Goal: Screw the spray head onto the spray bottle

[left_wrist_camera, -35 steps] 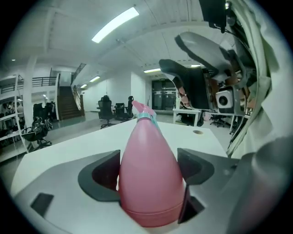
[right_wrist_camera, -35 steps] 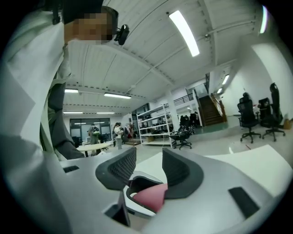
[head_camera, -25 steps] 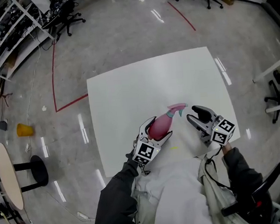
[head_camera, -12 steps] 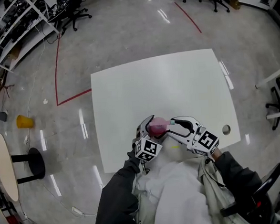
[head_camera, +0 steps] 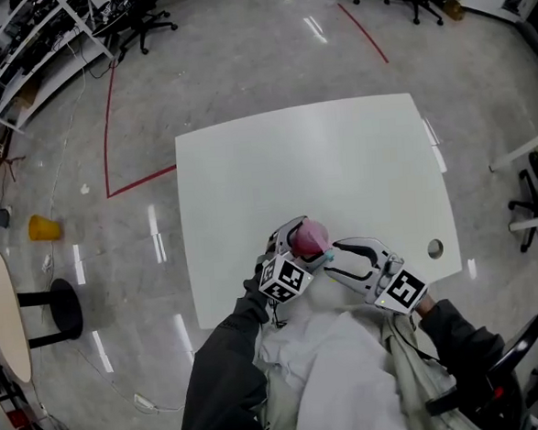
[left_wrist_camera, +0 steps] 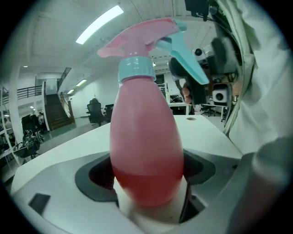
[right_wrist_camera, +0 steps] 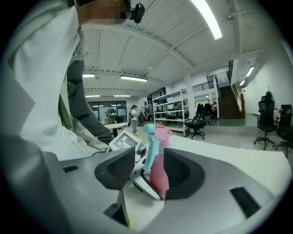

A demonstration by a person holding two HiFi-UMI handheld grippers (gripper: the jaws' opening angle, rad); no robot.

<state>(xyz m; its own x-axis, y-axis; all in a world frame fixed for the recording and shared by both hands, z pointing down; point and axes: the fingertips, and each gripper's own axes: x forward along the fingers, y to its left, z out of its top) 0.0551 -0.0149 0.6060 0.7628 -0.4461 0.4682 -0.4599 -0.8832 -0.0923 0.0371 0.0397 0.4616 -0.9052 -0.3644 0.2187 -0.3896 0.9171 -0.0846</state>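
A pink spray bottle stands upright between the jaws of my left gripper, which is shut on its lower body. Its pink spray head with a teal trigger sits on the light-blue collar. In the head view the bottle is held over the table's near edge by the left gripper. My right gripper reaches in from the right, jaws apart, beside the head. In the right gripper view the spray head shows between the spread pads of the right gripper, which do not press on it.
The white table has a round cable hole near its right front corner. Red tape lines mark the grey floor. A yellow object and a round stool are at left, office chairs far back.
The right gripper has moved left from beside the bottle up to its spray head. The left gripper has tipped the bottle from slanting to upright and drawn it nearer the body.
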